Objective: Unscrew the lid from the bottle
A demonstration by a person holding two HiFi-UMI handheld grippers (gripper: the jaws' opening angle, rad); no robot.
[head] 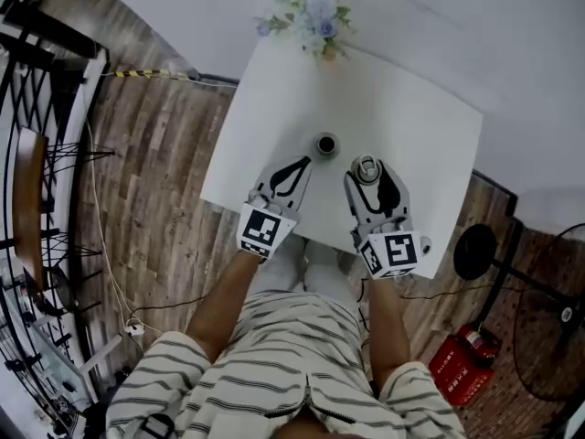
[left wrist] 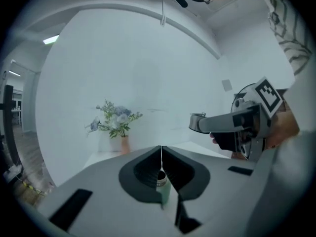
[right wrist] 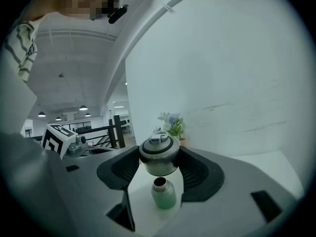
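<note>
A green bottle [head: 325, 144] stands upright on the white table [head: 420, 117], its mouth open. My right gripper [head: 367, 168] hangs just right of it, shut on the round metal lid [head: 366, 167]. In the right gripper view the lid [right wrist: 159, 156] sits pinched between the jaws [right wrist: 159, 158], with the bottle [right wrist: 163, 193] below and beyond it, apart from it. My left gripper [head: 303, 161] is just left of the bottle, its jaws pressed together with nothing between them. In the left gripper view the shut jaws [left wrist: 161, 150] cover most of the bottle [left wrist: 163, 187].
A small vase of flowers [head: 311, 15] stands at the table's far edge. The near table edge lies close to the person's legs. Wooden floor surrounds the table, with a black railing [head: 37, 154] to the left and a red canister [head: 462, 364] at the right.
</note>
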